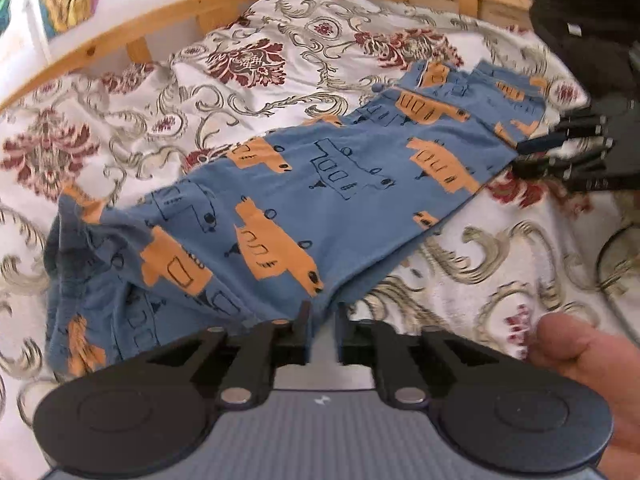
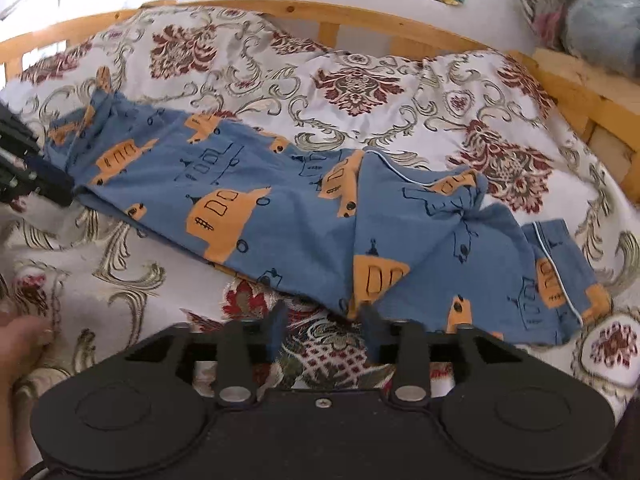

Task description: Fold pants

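Pants (image 1: 320, 196) flat on bedspread (image 1: 240, 52), mid-frame, halved lengthwise. L gripper (image 1: 323, 316) slightly open at hem, R gripper (image 2: 324, 320) half open, both empty. Judged: release done; nxt regrip ends, fold crosswise.

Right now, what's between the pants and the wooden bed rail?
Only bare floral bedcover separates the pants from the wooden bed rail; the right wrist view shows it.

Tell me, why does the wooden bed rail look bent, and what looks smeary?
Both wrist views: the fisheye lens curves the straight wooden rail. Left wrist view: the other gripper at the right edge looks smeared, like motion blur. Right wrist view: the pants look fairly sharp in soft, even light.
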